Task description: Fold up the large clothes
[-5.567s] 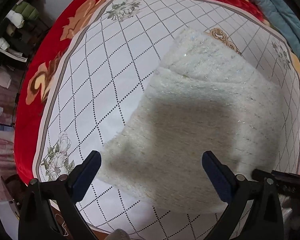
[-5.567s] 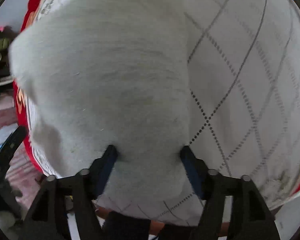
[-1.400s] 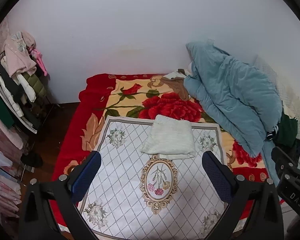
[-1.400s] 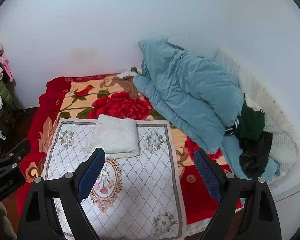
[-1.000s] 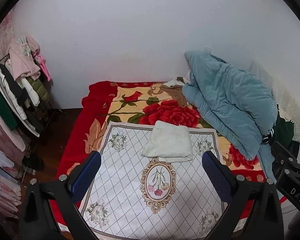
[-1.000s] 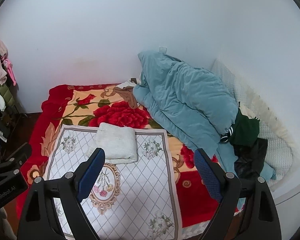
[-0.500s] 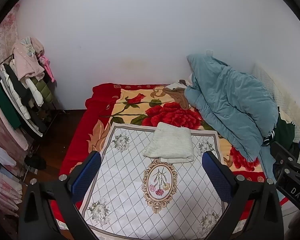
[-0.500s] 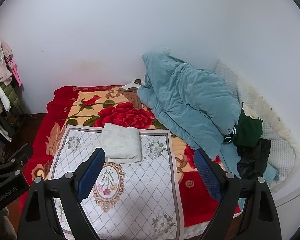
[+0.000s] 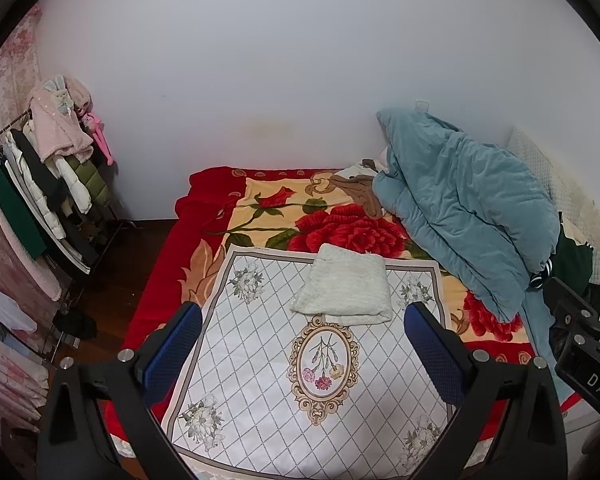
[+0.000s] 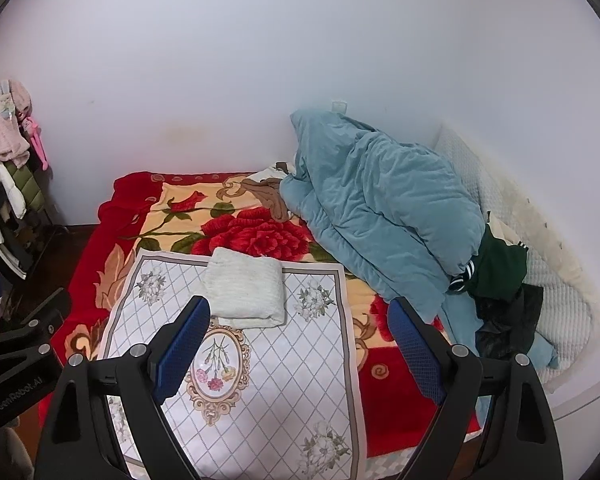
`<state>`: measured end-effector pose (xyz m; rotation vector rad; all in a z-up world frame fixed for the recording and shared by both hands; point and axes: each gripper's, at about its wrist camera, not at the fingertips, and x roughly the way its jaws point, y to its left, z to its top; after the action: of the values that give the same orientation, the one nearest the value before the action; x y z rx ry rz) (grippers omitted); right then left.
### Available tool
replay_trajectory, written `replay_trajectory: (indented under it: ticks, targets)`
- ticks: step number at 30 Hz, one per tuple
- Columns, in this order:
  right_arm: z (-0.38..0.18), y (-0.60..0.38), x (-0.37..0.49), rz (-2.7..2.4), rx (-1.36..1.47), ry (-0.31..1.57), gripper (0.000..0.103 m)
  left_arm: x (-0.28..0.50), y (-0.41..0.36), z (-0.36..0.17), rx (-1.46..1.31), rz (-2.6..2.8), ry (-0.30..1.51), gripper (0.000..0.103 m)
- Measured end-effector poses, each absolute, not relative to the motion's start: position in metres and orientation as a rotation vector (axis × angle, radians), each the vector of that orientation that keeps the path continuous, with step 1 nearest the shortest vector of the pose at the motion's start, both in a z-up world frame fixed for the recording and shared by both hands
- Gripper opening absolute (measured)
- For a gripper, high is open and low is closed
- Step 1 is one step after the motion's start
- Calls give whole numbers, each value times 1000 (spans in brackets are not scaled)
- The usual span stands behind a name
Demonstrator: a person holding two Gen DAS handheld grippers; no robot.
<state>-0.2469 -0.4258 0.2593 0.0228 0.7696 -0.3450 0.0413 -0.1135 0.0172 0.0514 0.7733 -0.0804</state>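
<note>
Nearest to us, the left gripper (image 9: 302, 334) hung above the bed with its blue pads (image 9: 428, 346) spread wide apart and nothing between them. The right gripper (image 10: 298, 330) stood the same way, jaws wide and empty. Below them lay the white lattice-patterned sheet (image 9: 260, 360) (an oval flower medallion at its middle), spread over a red rose blanket (image 9: 340, 232). Further off, the folded white garment (image 9: 346, 290) rested on the far edge of that sheet, just beyond the medallion and well apart from both grippers. To the right a teal duvet (image 9: 460, 204) was heaped against the wall. At far left we saw a clothes rack (image 9: 40, 188) hung with coats.
</note>
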Motion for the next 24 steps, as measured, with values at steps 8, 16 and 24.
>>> replay_trajectory:
  ticks: [8,16,24]
  targets:
    - [264,-426,-242,-337,23,771,92,41,-114,17,52,-80,771,103]
    - [265,-424,-243,-331,24,770,92,40,-113,20,52,-81,771,103]
    - [265,-423,-244,-332,24,769,92,39,-112,19,53,-82,773,103]
